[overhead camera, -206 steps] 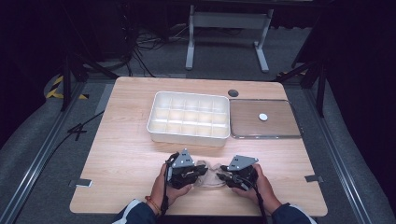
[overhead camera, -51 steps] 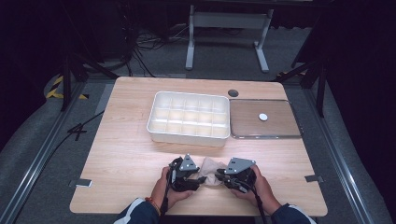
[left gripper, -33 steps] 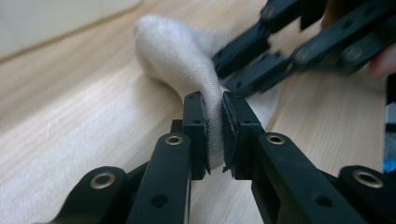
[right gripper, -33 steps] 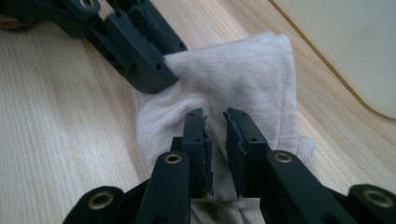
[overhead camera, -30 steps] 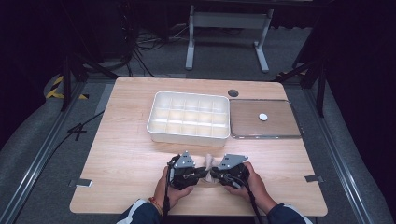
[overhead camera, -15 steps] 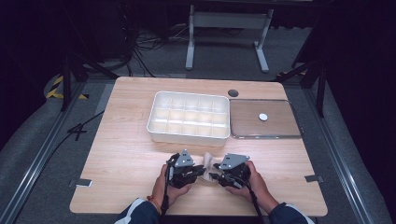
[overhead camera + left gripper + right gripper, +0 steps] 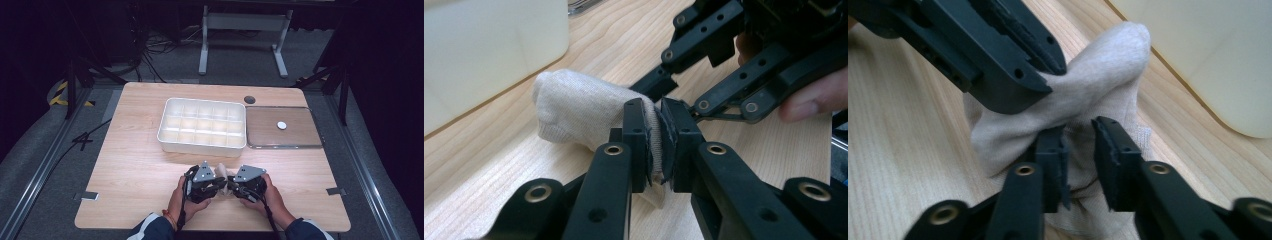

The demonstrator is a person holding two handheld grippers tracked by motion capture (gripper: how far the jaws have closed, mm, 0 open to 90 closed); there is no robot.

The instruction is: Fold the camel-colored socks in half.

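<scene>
**Sock handling at the near table edge: left grip secure, right grip unsettled**

Sock [image 7: 579, 112] work is under way between the two hand-held tools, near the person's side of the wooden table [image 7: 130, 175] and just in front of the white compartment tray [image 7: 202, 125]. The sock is a small beige knit, soft and ribbed, bunched into a rounded lump with one end standing up off the wood.

The left gripper [image 7: 656, 137] has its jaws closed down on a fold of the fabric, with cloth pinched flat between the pads. The right gripper [image 7: 1080, 150] has its jaws a little apart; they have just been opening and easing back, and sock fabric lies between them, but the pads do not appear to press on it.

Judgement: the step in hand looks like folding or rolling the sock, with the left tool anchoring while the right tool seeks a fresh hold. The next move calls for the right jaws to close on a clean layer of knit without catching the left tool, which sits very close by.

The tray is rigid, glossy plastic, divided into a grid of cells. Beside it lies a flat clear lid [image 7: 282, 127] with a small white disc [image 7: 282, 125] at its centre.
</scene>
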